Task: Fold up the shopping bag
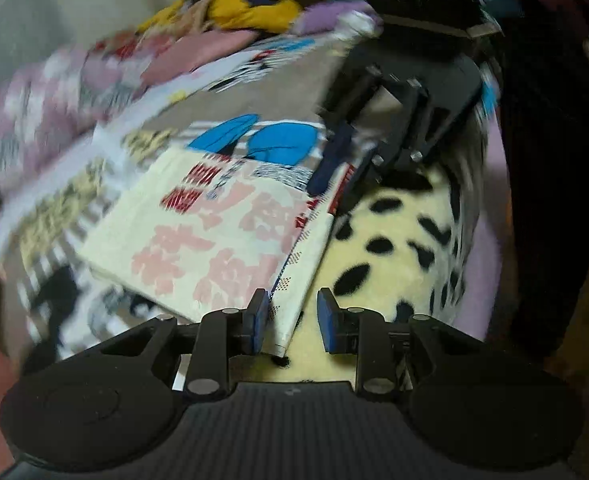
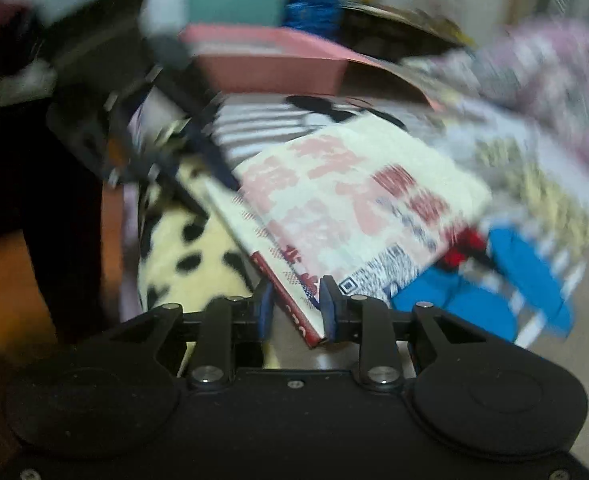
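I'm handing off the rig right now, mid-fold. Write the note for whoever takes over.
Left gripper: jaws open, the near corner of the shopping bag between them, not pinched.
Right gripper: jaws open, the bag's red-striped edge between them, lying against one pad; no firm pinch visible.
Bag: flattened into a rectangle, lying partly on the spotted blanket and partly on the cartoon-print sheet.
Done: at least one fold appears made.
Left: re-grip both corners and fold again if a smaller packet is wanted. Both views are blurred.
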The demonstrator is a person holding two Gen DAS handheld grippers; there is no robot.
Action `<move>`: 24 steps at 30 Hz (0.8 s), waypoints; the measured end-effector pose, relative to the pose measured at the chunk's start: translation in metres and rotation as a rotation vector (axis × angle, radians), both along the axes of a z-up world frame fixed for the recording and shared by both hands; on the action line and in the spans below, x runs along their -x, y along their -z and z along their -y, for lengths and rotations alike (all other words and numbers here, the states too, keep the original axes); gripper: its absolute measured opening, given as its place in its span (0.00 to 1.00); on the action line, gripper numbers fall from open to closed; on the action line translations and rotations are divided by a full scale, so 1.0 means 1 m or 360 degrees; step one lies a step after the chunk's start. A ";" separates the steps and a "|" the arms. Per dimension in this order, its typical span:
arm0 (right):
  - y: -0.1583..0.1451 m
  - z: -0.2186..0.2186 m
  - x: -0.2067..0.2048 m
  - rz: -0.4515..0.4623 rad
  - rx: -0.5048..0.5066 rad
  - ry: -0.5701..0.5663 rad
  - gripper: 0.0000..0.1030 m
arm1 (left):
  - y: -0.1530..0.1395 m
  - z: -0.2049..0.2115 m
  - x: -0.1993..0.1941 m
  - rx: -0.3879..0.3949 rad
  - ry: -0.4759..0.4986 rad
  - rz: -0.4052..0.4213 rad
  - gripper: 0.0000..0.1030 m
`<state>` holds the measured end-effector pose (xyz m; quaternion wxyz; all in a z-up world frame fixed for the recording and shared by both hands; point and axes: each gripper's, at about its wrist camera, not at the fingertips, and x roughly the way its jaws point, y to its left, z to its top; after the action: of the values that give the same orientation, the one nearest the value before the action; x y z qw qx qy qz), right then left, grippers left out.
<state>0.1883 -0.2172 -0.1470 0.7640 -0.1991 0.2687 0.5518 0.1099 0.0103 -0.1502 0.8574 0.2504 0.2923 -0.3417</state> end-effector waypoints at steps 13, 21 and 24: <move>0.007 0.019 -0.016 -0.0851 -0.0325 0.0357 0.23 | -0.006 -0.052 -0.027 0.0594 -0.0281 -0.0501 0.21; 0.025 0.036 -0.015 -0.1058 -0.0637 0.0658 0.16 | 0.016 -0.086 -0.039 0.1145 -0.0616 -0.0776 0.21; 0.028 0.037 -0.014 -0.1089 -0.0693 0.0759 0.11 | 0.026 -0.093 -0.032 0.1340 -0.0796 -0.0770 0.21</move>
<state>0.2025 -0.2547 -0.1751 0.7610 0.2263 0.4214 0.4383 0.1419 0.1037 -0.1759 0.8470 -0.2774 0.3697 -0.2626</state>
